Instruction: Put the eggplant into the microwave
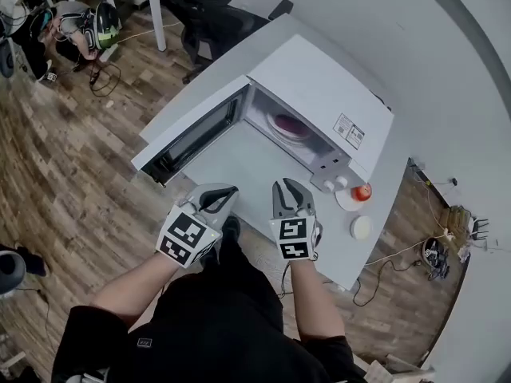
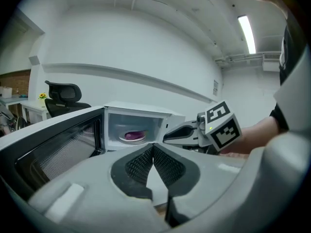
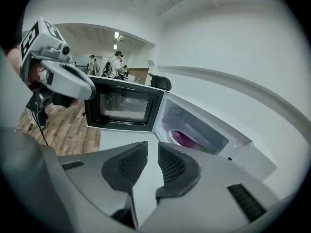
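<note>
Hanging side by side above the counter's [image 1: 227,162] front edge, both tongs are empty. The left tongs [image 1: 226,190] are clenched, tips meeting on nothing. The right tongs [image 1: 286,187] are released, with a narrow gap between the pads and nothing in it.

The eggplant [image 1: 289,125] already lies on a plate [image 2: 122,139] inside the microwave [image 1: 319,86], which stands along the counter's back edge. Its door [image 1: 196,134] is swung wide to the left.

The placing itself looks done; what seems left is closing the door. That would go best with the left tongs pressed flat on the door's outer face near its free edge. They should follow its arc round while the right tongs stay back from the opening.

Bare counter lies between the tongs and the cavity, so nothing blocks the way. Toward the counter's right end, just beside the microwave's knobs [image 1: 335,183], sit a red round thing [image 1: 362,191] on a white saucer [image 1: 345,201] and a white disc [image 1: 361,227]. All are well apart from the door's sweep. An office chair [image 1: 209,10] stands beyond the far left corner.
</note>
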Demonstrator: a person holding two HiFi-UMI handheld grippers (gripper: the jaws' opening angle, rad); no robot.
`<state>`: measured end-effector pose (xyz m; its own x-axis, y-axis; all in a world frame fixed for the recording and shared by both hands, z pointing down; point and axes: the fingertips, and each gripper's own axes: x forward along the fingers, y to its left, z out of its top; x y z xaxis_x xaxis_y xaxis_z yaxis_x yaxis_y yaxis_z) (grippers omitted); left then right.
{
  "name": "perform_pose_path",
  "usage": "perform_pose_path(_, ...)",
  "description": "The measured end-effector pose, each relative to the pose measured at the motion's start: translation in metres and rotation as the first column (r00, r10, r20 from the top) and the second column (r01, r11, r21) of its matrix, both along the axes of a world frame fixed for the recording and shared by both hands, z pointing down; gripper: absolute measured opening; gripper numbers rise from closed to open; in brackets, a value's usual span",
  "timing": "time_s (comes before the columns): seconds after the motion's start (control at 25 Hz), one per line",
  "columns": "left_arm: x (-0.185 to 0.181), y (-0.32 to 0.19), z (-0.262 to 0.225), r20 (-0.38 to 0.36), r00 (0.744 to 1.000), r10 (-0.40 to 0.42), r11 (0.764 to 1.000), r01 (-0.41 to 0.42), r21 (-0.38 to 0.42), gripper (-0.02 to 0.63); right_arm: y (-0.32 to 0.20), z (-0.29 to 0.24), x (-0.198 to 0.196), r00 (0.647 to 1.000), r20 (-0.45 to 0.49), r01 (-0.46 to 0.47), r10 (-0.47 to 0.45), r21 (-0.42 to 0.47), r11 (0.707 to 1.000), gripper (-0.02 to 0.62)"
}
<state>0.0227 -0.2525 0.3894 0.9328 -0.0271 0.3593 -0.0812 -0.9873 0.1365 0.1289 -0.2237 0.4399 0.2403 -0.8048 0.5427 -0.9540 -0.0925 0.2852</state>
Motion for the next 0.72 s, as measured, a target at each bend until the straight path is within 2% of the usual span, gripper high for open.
perform_pose_path(0.32,-0.028,0.038,-0.026,-0.023,1.000,0.004,1.000,-0.004,-0.015,0.009,0.055,-0.033,-0.035,0.992,0.128,-0.016,0.010,0.043,0.999,0.074)
perform_pose_path(0.72,-0.020,0.079,-0.045,-0.016,1.000,0.014,1.000,-0.014,-0.017,0.009,0.118,-0.054,-0.029,0.969,0.247,-0.027,-0.002,0.113,0.993,0.071)
